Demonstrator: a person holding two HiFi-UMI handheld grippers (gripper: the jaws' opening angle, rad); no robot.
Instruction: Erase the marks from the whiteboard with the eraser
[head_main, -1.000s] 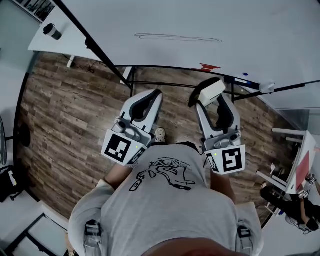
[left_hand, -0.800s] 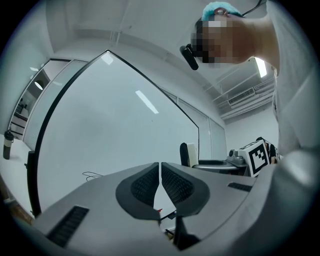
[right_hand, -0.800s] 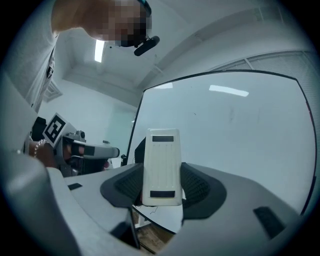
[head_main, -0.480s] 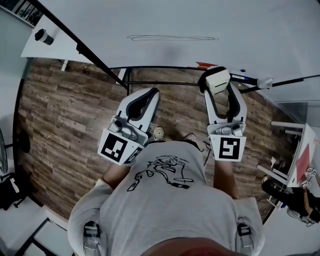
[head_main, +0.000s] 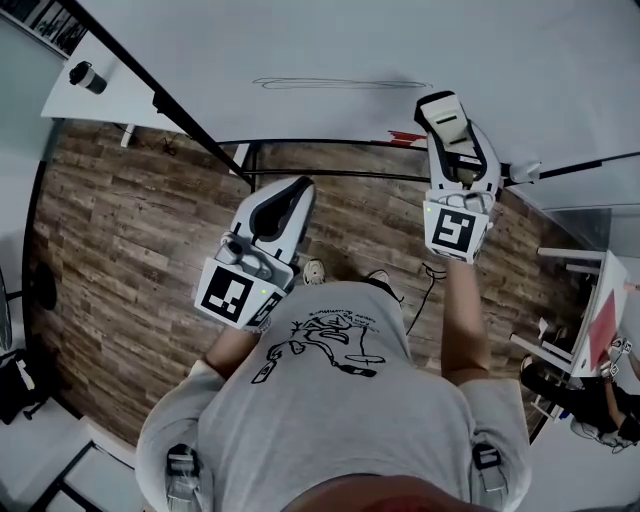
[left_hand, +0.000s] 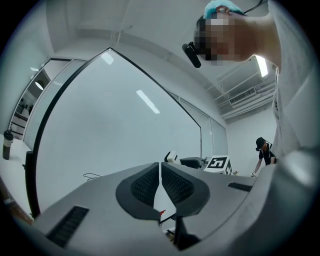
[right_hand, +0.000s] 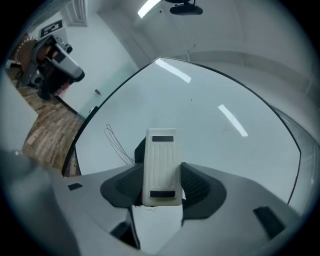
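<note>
- Two jaws of the right gripper (head_main: 446, 106) squeeze the eraser (right_hand: 161, 167), held up near the whiteboard (head_main: 300, 40), ready to rub the marks (head_main: 340, 82).
- Left gripper (head_main: 297, 188) hangs low, jaws pinched together, holding nothing.

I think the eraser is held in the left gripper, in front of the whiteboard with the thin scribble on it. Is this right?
Not quite: the eraser is held in the right gripper, not the left. The right gripper view shows its jaws closed on the eraser, in front of the whiteboard with the thin scribble on it.
</note>
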